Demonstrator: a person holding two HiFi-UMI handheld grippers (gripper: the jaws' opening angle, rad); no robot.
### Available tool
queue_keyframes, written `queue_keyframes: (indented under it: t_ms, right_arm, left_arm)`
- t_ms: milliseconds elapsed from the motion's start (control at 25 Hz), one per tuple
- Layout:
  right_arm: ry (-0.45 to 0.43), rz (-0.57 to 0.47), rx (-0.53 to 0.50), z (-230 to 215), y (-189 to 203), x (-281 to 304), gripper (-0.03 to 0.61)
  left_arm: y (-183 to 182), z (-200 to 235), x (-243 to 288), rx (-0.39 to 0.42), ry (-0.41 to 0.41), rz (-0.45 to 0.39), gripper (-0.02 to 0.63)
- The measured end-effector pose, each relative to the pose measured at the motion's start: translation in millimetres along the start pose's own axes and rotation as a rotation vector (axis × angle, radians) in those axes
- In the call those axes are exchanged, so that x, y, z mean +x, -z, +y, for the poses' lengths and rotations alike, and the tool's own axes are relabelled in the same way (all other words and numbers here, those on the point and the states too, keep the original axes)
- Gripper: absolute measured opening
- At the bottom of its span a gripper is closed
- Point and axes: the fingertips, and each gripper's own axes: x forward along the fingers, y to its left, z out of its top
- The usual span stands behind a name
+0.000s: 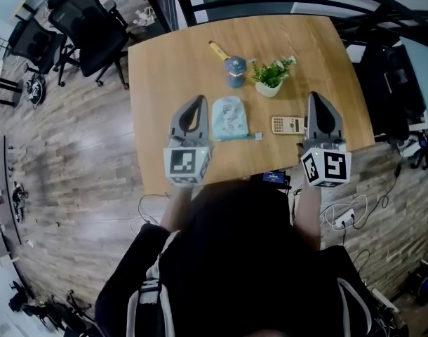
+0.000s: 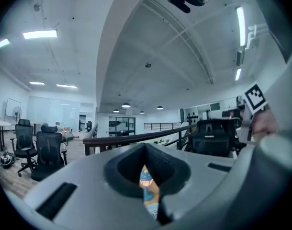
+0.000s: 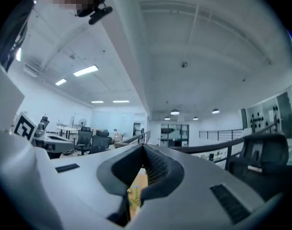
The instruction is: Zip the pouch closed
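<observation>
The light-blue pouch (image 1: 229, 118) is laid flat on the wooden worktop (image 1: 165, 62), between the two pairs of tongs. The left tongs (image 1: 194, 102) are held just left of it, and the right tongs (image 1: 317, 100) just right of a calculator (image 1: 287, 125). Both are seen pressed together with nothing gripped.

Pouch (image 1: 229, 118): lying on the table (image 1: 172, 55), between left gripper (image 1: 195, 104) and calculator (image 1: 287, 125);
Plant (image 1: 270, 76): standing behind the calculator, beside the jar (image 1: 234, 71);
Right gripper (image 1: 318, 100): hanging right of calculator
</observation>
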Motion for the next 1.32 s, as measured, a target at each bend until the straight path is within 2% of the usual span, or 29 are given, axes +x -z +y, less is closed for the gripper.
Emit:
queue_keyframes:
  t_ms: [80, 240, 520, 760, 1320]
  right_arm:
    - [0.009, -0.043, -0.026, 1.9, -21.6, -7.9, 0.012]
    - [0.019, -0.017, -0.002, 3.4, -15.4, -10.8, 0.012]
    - [0.044, -0.011, -0.022, 3.3, -14.4, -16.0, 0.012]
    - [0.043, -0.01, -0.042, 7.9, -18.4, -22.5, 0.012]
    - [0.014, -0.005, -0.044, 4.6, -22.3, -21.6, 0.012]
  left_arm:
    - [-4.0, 3.0, 0.2, 0.001, 0.003, -0.005, -0.002]
    - [-11.3, 2.7, 3.1, 0.009, 0.013, -0.018, -0.002]
    - [-18.0, -1.0, 1.4, 0.006, 0.03, -0.033, -0.002]
    - [-13.8, -14.7, -1.6, -0.006, 0.064, -0.023, -0.002]
    - [-13.9, -20.8, -1.7, 0.006, 0.071, 0.006, -0.002]
